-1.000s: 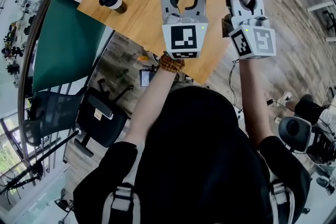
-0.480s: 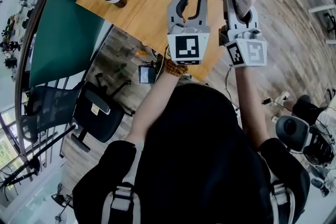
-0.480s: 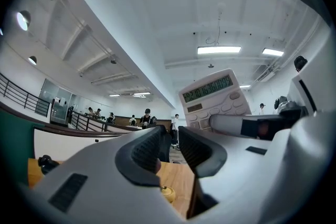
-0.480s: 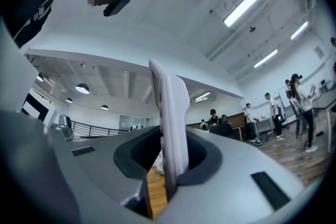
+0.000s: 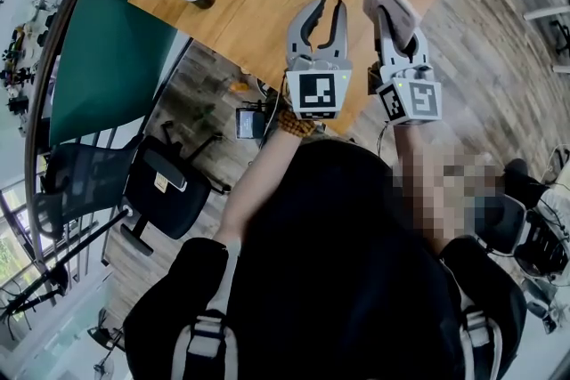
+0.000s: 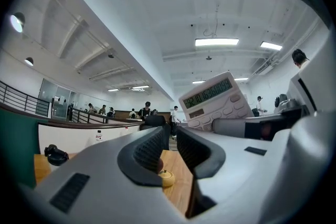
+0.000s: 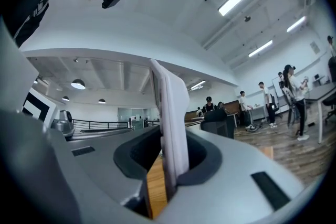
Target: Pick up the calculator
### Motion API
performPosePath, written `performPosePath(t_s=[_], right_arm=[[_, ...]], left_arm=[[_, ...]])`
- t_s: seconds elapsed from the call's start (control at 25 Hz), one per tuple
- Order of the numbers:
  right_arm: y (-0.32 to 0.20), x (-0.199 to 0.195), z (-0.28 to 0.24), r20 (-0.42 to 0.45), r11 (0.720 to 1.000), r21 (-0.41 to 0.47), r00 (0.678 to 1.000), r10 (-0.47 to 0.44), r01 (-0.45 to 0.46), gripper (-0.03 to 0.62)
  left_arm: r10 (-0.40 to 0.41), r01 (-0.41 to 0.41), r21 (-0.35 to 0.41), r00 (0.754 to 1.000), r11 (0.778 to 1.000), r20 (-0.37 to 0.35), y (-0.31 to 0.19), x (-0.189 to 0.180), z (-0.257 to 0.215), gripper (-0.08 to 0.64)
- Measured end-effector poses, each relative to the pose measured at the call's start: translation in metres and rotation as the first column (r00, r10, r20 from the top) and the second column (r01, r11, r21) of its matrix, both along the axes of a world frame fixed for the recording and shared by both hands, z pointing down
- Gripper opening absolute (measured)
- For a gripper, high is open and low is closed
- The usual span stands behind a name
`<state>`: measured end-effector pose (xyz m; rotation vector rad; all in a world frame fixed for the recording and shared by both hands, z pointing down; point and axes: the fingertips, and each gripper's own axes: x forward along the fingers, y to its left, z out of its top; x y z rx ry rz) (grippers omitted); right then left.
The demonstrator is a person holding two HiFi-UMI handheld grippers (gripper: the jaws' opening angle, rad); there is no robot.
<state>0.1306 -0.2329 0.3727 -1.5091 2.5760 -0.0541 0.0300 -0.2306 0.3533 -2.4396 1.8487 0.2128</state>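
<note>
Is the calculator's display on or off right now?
On. In the left gripper view the calculator shows a row of dark digits across its display.

A light-brown wooden tabletop (image 5: 258,4) stands on a grey wood-plank floor (image 5: 508,67). Left of it runs a dark green curved partition (image 5: 116,67), with a black mesh office chair (image 5: 165,196) nearer. Long fluorescent strip lights (image 6: 216,42) glow on the white ceiling (image 6: 131,8).

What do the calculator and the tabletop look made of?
The calculator is probably hard plastic: pale matte shell, moulded keys, a glossy display window. The tabletop looks like wood or wood-look laminate: warm tan, faint grain, smooth.
</note>
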Motion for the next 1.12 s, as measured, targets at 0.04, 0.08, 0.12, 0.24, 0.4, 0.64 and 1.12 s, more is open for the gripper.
performPosePath(t_s=[0.04,0.08,0.12,0.24,0.4,0.64,1.12], right_arm=[[0.001,0.001,0.005,-0.001,1.000,-0.010,1.000,0.001,-0.001,0.087],[0.002,0.002,0.009,-0.002,1.000,-0.020,1.000,0.002,-0.002,0.087],[0.003,0.003,0.013,-0.003,1.000,-0.030,1.000,0.002,-0.002,0.087],[0.005,0.002,0.022,-0.013,0.998,-0.060,1.000,-0.003,0.003,0.087],[0.008,0.003,0.035,-0.019,0.994,-0.106,1.000,0.004,-0.006,0.087],[0.016,0.003,0.065,-0.026,0.983,-0.183,1.000,0.012,-0.017,0.087],[0.027,0.001,0.105,-0.015,0.953,-0.300,0.999,0.034,-0.037,0.087]], left_arm=[[-0.001,0.001,-0.007,1.000,1.000,0.003,0.000,-0.001,0.004,0.090],[0.000,0.000,-0.014,1.000,1.000,0.002,-0.001,-0.001,0.008,0.089],[0.002,-0.002,-0.022,1.000,1.000,0.002,-0.001,0.000,0.012,0.087],[0.006,-0.006,-0.043,1.000,0.999,0.008,-0.001,0.002,0.022,0.083],[0.016,-0.014,-0.070,1.000,0.997,0.026,0.000,0.005,0.035,0.083],[0.028,-0.023,-0.107,0.998,0.994,0.047,0.003,0.005,0.055,0.083],[0.059,-0.046,-0.187,0.996,0.981,0.065,0.005,0.007,0.095,0.082]])
